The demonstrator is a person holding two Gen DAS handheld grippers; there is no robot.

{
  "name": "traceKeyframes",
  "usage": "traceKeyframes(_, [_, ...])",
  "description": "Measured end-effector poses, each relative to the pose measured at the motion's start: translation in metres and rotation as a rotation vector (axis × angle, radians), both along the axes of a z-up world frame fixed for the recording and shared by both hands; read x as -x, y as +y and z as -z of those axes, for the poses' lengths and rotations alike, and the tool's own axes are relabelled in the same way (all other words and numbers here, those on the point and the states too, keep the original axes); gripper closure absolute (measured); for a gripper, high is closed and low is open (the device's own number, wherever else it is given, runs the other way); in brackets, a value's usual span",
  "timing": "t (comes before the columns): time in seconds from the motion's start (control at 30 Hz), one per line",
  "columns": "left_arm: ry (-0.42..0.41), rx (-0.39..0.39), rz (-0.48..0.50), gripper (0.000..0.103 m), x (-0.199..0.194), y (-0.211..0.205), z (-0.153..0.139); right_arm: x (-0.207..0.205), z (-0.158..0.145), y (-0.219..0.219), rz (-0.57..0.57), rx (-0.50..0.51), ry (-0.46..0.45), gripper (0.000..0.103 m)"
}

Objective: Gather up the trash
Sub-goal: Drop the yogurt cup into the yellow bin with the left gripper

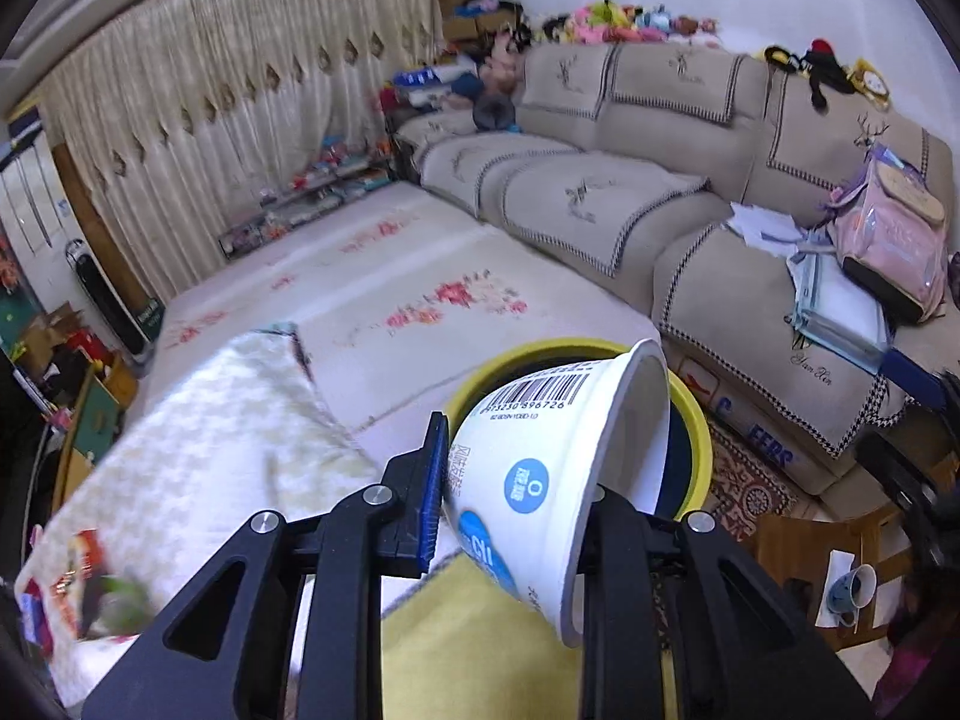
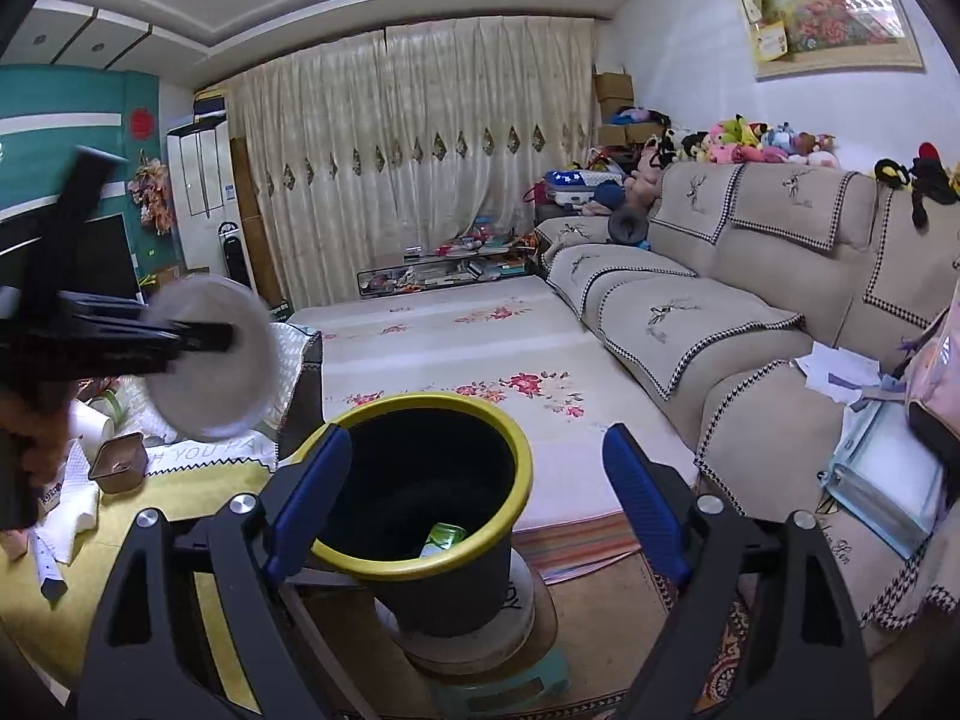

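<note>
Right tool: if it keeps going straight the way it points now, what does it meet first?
Most likely the bin: the open, empty right tool points at its yellow rim and dark mouth. Depth is unclear, so whether it meets the near rim or enters the opening can't be told.

Barcode digits on paper bowl (image 1: 540, 468)

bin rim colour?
Yellow rim on a black bin; clearest in the right wrist view.

The paper bowl (image 1: 540, 480) hides the left tongs' (image 1: 516, 498) right finger and much of the bin's rim (image 1: 696, 420).
</note>
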State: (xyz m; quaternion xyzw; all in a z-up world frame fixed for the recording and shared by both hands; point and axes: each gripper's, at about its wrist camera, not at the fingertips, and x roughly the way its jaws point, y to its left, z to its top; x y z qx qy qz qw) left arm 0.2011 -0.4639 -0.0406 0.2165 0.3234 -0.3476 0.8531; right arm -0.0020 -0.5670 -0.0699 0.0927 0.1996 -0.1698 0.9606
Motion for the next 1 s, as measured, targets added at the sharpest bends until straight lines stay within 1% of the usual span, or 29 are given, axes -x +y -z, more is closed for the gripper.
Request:
traceKeyframes(0.1, [0.047, -0.035, -0.022, 0.079, -0.022, -0.027, 0.025, 0.0, 0.003, -0.001, -0.003, -0.003, 0.0, 0.022])
traceKeyframes(0.17, [0.051, -0.049, -0.039, 0.074, -0.033, -0.034, 0.039, -0.001, 0.006, -0.002, -0.001, -0.01, 0.001, 0.022])
traceKeyframes(0.23, [0.036, -0.058, -0.057, 0.059, -0.042, -0.042, 0.047, 0.003, 0.004, 0.001, 0.001, -0.019, 0.0, 0.022])
traceKeyframes(0.27, [0.03, -0.055, -0.061, 0.057, -0.044, -0.044, 0.048, 0.002, 0.003, 0.002, 0.001, -0.022, -0.001, 0.022])
traceKeyframes(0.37, [0.024, -0.019, -0.062, 0.052, -0.043, -0.033, 0.037, 0.0, 0.002, 0.003, -0.002, -0.024, -0.002, 0.021])
traceKeyframes(0.43, [-0.018, 0.016, -0.068, 0.038, -0.039, -0.015, 0.02, -0.002, 0.003, 0.006, -0.009, -0.024, 0.004, 0.02])
traceKeyframes(0.5, [-0.042, 0.051, -0.064, 0.033, -0.034, 0.0, 0.007, -0.006, 0.002, 0.011, -0.018, -0.025, 0.007, 0.02])
traceKeyframes(0.57, [-0.045, 0.078, -0.069, 0.033, -0.031, 0.011, -0.004, -0.009, 0.0, 0.016, -0.032, -0.028, 0.01, 0.02])
traceKeyframes(0.63, [-0.031, 0.12, -0.082, 0.033, -0.027, 0.028, -0.018, -0.013, -0.001, 0.024, -0.052, -0.029, 0.012, 0.02])
traceKeyframes(0.7, [-0.025, 0.168, -0.102, 0.032, -0.022, 0.054, -0.035, -0.018, -0.001, 0.03, -0.079, -0.039, 0.018, 0.02])
traceKeyframes(0.77, [-0.039, 0.201, -0.134, 0.024, -0.014, 0.083, -0.048, -0.025, 0.001, 0.037, -0.115, -0.056, 0.028, 0.019])
traceKeyframes(0.8, [-0.059, 0.216, -0.171, 0.018, -0.007, 0.109, -0.056, -0.032, 0.002, 0.044, -0.15, -0.067, 0.038, 0.019])
traceKeyframes(0.83, [-0.069, 0.222, -0.191, 0.012, -0.003, 0.122, -0.059, -0.039, 0.004, 0.053, -0.185, -0.072, 0.049, 0.019])
traceKeyframes(0.93, [-0.115, 0.251, -0.313, 0.005, 0.015, 0.192, -0.07, -0.061, 0.012, 0.084, -0.277, -0.072, 0.093, 0.019])
traceKeyframes(1.0, [-0.133, 0.263, -0.411, 0.005, 0.024, 0.242, -0.071, -0.079, 0.019, 0.112, -0.356, -0.081, 0.127, 0.019])
